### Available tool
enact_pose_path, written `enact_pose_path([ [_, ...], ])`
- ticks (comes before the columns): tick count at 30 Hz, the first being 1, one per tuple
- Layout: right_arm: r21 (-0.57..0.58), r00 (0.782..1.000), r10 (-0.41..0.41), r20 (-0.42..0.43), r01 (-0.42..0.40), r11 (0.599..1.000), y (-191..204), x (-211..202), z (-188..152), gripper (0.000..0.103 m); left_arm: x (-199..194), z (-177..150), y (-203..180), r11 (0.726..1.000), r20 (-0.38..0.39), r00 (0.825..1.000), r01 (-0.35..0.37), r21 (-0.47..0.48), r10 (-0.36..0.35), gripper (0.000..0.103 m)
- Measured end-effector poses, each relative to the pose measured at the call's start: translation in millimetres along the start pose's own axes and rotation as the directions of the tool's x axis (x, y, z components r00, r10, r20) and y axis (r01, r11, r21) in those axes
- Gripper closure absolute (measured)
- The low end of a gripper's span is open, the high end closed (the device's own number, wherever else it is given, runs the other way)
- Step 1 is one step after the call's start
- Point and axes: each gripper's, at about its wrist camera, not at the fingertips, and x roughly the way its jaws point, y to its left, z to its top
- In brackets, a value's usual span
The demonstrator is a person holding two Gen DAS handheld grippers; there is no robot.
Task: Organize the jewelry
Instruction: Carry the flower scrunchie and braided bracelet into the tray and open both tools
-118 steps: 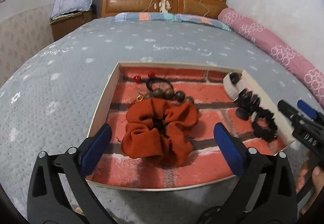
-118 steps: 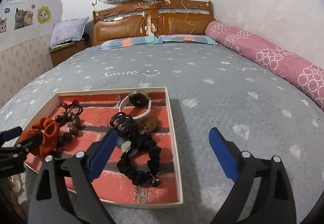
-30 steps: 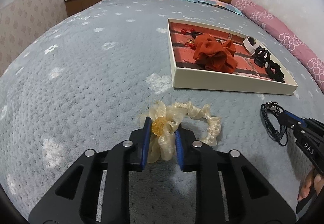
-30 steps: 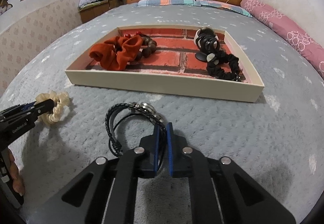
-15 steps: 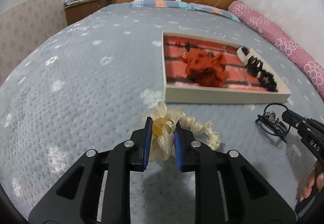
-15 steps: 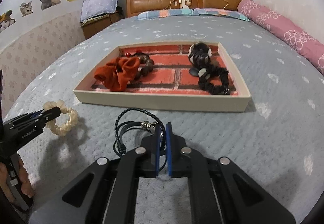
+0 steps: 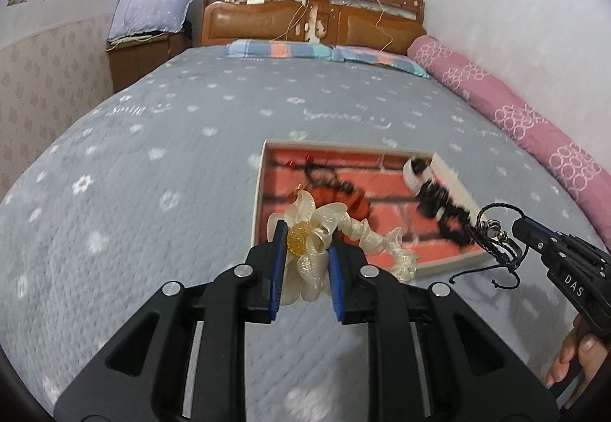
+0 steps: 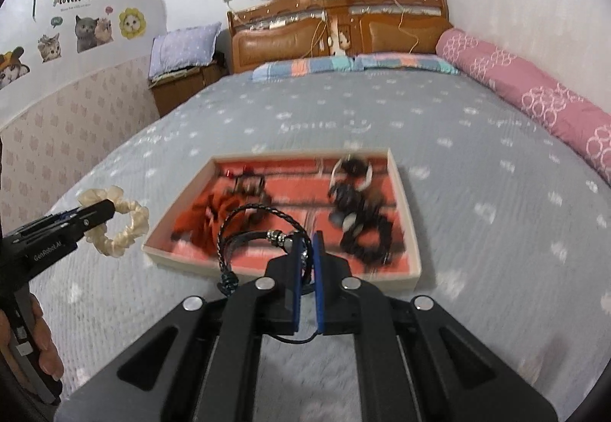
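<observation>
Over tray: tongs (both) gripping.

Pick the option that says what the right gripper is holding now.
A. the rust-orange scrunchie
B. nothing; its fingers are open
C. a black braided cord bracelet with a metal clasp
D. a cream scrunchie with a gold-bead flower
C: in the right wrist view the right gripper is shut on the black braided bracelet, while the cream scrunchie sits in the left gripper.

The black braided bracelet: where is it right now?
The black braided bracelet is clamped in the right gripper, lifted over the tray's near edge; the left gripper holds the cream scrunchie.
</observation>
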Motion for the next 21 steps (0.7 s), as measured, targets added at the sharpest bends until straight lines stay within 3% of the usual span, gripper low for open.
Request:
enact_pose_path([
  [9,0.014,0.997,-0.017,0.076,0.016,1.000,-20,21,47,0.097,34,46,-13,0.999,0.045,0.998,0.033,-0.040,-0.031,0.084],
  [13,0.005,0.997,-0.026,0.074,0.026,1.000,-26,42,43,0.097,61,46,-15,0.999,0.038,0.999,0.022,-0.040,-0.020,0.084],
  [21,-0.011,1.000,-0.024,-0.001,0.024,1.000,-32,90,11,0.097,120,20,-7,0.999,-0.053,0.998,0.013,-0.044,-0.016,0.084],
])
